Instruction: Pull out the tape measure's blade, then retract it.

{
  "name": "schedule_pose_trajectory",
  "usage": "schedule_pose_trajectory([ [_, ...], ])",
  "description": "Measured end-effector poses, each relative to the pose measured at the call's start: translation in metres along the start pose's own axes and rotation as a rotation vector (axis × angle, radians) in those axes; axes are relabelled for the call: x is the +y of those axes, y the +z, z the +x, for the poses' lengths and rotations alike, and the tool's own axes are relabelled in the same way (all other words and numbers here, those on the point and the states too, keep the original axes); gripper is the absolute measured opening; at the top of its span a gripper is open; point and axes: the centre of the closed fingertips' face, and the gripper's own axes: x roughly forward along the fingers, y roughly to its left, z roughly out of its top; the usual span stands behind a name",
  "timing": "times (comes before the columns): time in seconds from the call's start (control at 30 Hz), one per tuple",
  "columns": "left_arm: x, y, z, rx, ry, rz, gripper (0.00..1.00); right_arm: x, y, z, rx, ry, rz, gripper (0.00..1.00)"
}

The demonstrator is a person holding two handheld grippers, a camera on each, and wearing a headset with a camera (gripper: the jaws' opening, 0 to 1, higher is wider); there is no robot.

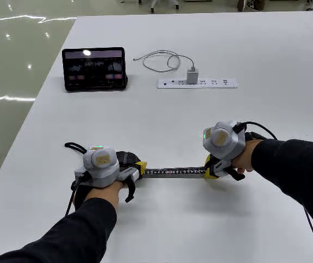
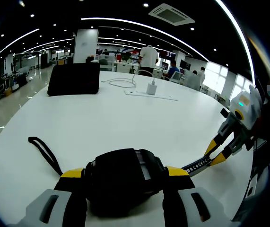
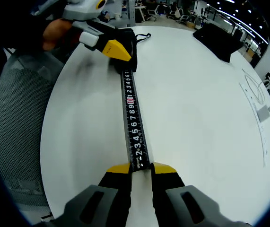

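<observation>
The left claw is pressed in on the black tape measure case, which rests on the white table between the claw's yellow tips. The blade lies flat along the table from the case to the right claw, whose jaws are nearly together, pinching the blade's end.

There are two grippers, one tape measure, one tablet, one power strip and one charger.
</observation>
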Motion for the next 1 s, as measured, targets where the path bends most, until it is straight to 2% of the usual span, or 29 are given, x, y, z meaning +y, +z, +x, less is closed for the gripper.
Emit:
schedule_pose_trajectory([
  [1.0, 0.0, -0.0002, -0.0002, 0.003, -0.004, -0.007, 0.61, 0.0011, 0.0103, 0.0033, -0.012, -0.011, 0.019, 0.12],
])
